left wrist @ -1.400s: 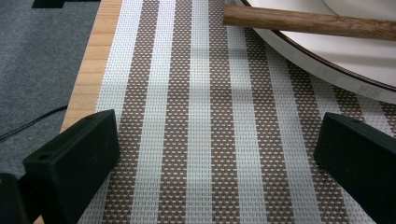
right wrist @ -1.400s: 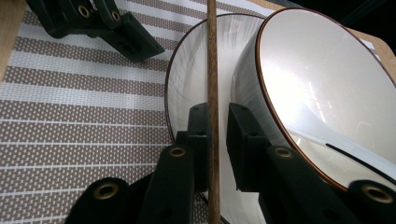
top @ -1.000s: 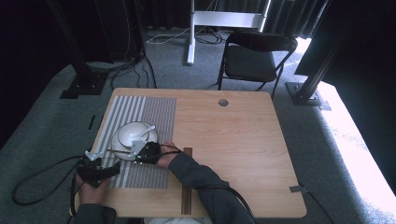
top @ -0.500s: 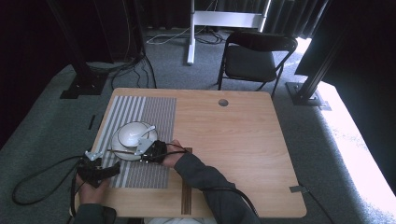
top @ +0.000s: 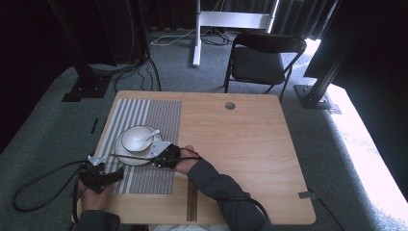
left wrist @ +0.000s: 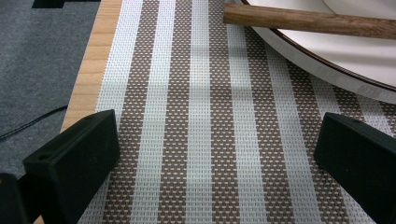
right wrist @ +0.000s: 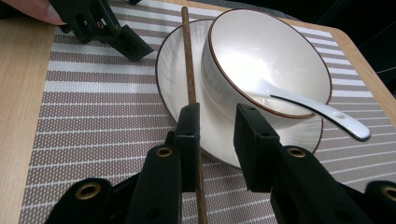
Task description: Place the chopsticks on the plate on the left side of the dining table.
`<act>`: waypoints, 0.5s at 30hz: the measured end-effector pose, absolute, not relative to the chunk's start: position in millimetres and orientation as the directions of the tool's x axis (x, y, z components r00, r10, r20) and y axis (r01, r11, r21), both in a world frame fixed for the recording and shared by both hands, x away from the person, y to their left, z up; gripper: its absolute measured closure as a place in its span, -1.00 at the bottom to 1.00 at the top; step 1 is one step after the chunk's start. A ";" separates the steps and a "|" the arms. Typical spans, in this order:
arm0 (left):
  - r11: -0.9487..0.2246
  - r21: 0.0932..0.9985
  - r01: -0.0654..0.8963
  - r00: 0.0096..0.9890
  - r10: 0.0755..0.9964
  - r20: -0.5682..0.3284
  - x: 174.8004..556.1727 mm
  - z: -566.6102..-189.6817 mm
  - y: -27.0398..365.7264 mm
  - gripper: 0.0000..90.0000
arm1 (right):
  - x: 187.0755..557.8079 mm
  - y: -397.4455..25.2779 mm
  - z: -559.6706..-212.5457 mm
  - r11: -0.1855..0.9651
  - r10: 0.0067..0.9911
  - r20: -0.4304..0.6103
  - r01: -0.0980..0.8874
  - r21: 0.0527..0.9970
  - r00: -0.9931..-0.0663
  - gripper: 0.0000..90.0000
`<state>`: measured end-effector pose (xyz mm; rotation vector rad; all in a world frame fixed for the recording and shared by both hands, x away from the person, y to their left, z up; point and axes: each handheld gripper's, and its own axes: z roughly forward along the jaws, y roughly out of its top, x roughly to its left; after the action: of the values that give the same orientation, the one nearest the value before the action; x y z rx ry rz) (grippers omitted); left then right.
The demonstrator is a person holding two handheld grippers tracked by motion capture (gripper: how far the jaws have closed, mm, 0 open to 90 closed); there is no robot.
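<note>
Left gripper view: plate (left wrist: 355, 56) cut off at 1 o'clock corner, wooden chopstick (left wrist: 308, 21) runs out the right edge, far end unseen. Right gripper view: chopstick's near end cut by the bottom edge beside the right claw (right wrist: 217, 140); whether a jaw touches it, cannot tell. High view: spoon (top: 150, 136) in bowl (top: 137, 137) too small for detail; left claw (top: 98, 177) opening unclear there.
</note>
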<state>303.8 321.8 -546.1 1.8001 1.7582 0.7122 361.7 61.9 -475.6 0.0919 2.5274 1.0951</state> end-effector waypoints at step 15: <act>-0.021 0.687 0.726 0.018 1.000 0.011 303.8 -546.1 321.8 -0.99 | 352.4 39.5 -459.5 0.669 0.247 -0.319 -0.077 0.739 -0.915 0.55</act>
<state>303.8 321.8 -546.1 1.7990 1.7589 0.7120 352.4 39.5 -459.5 0.1331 2.4911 1.1286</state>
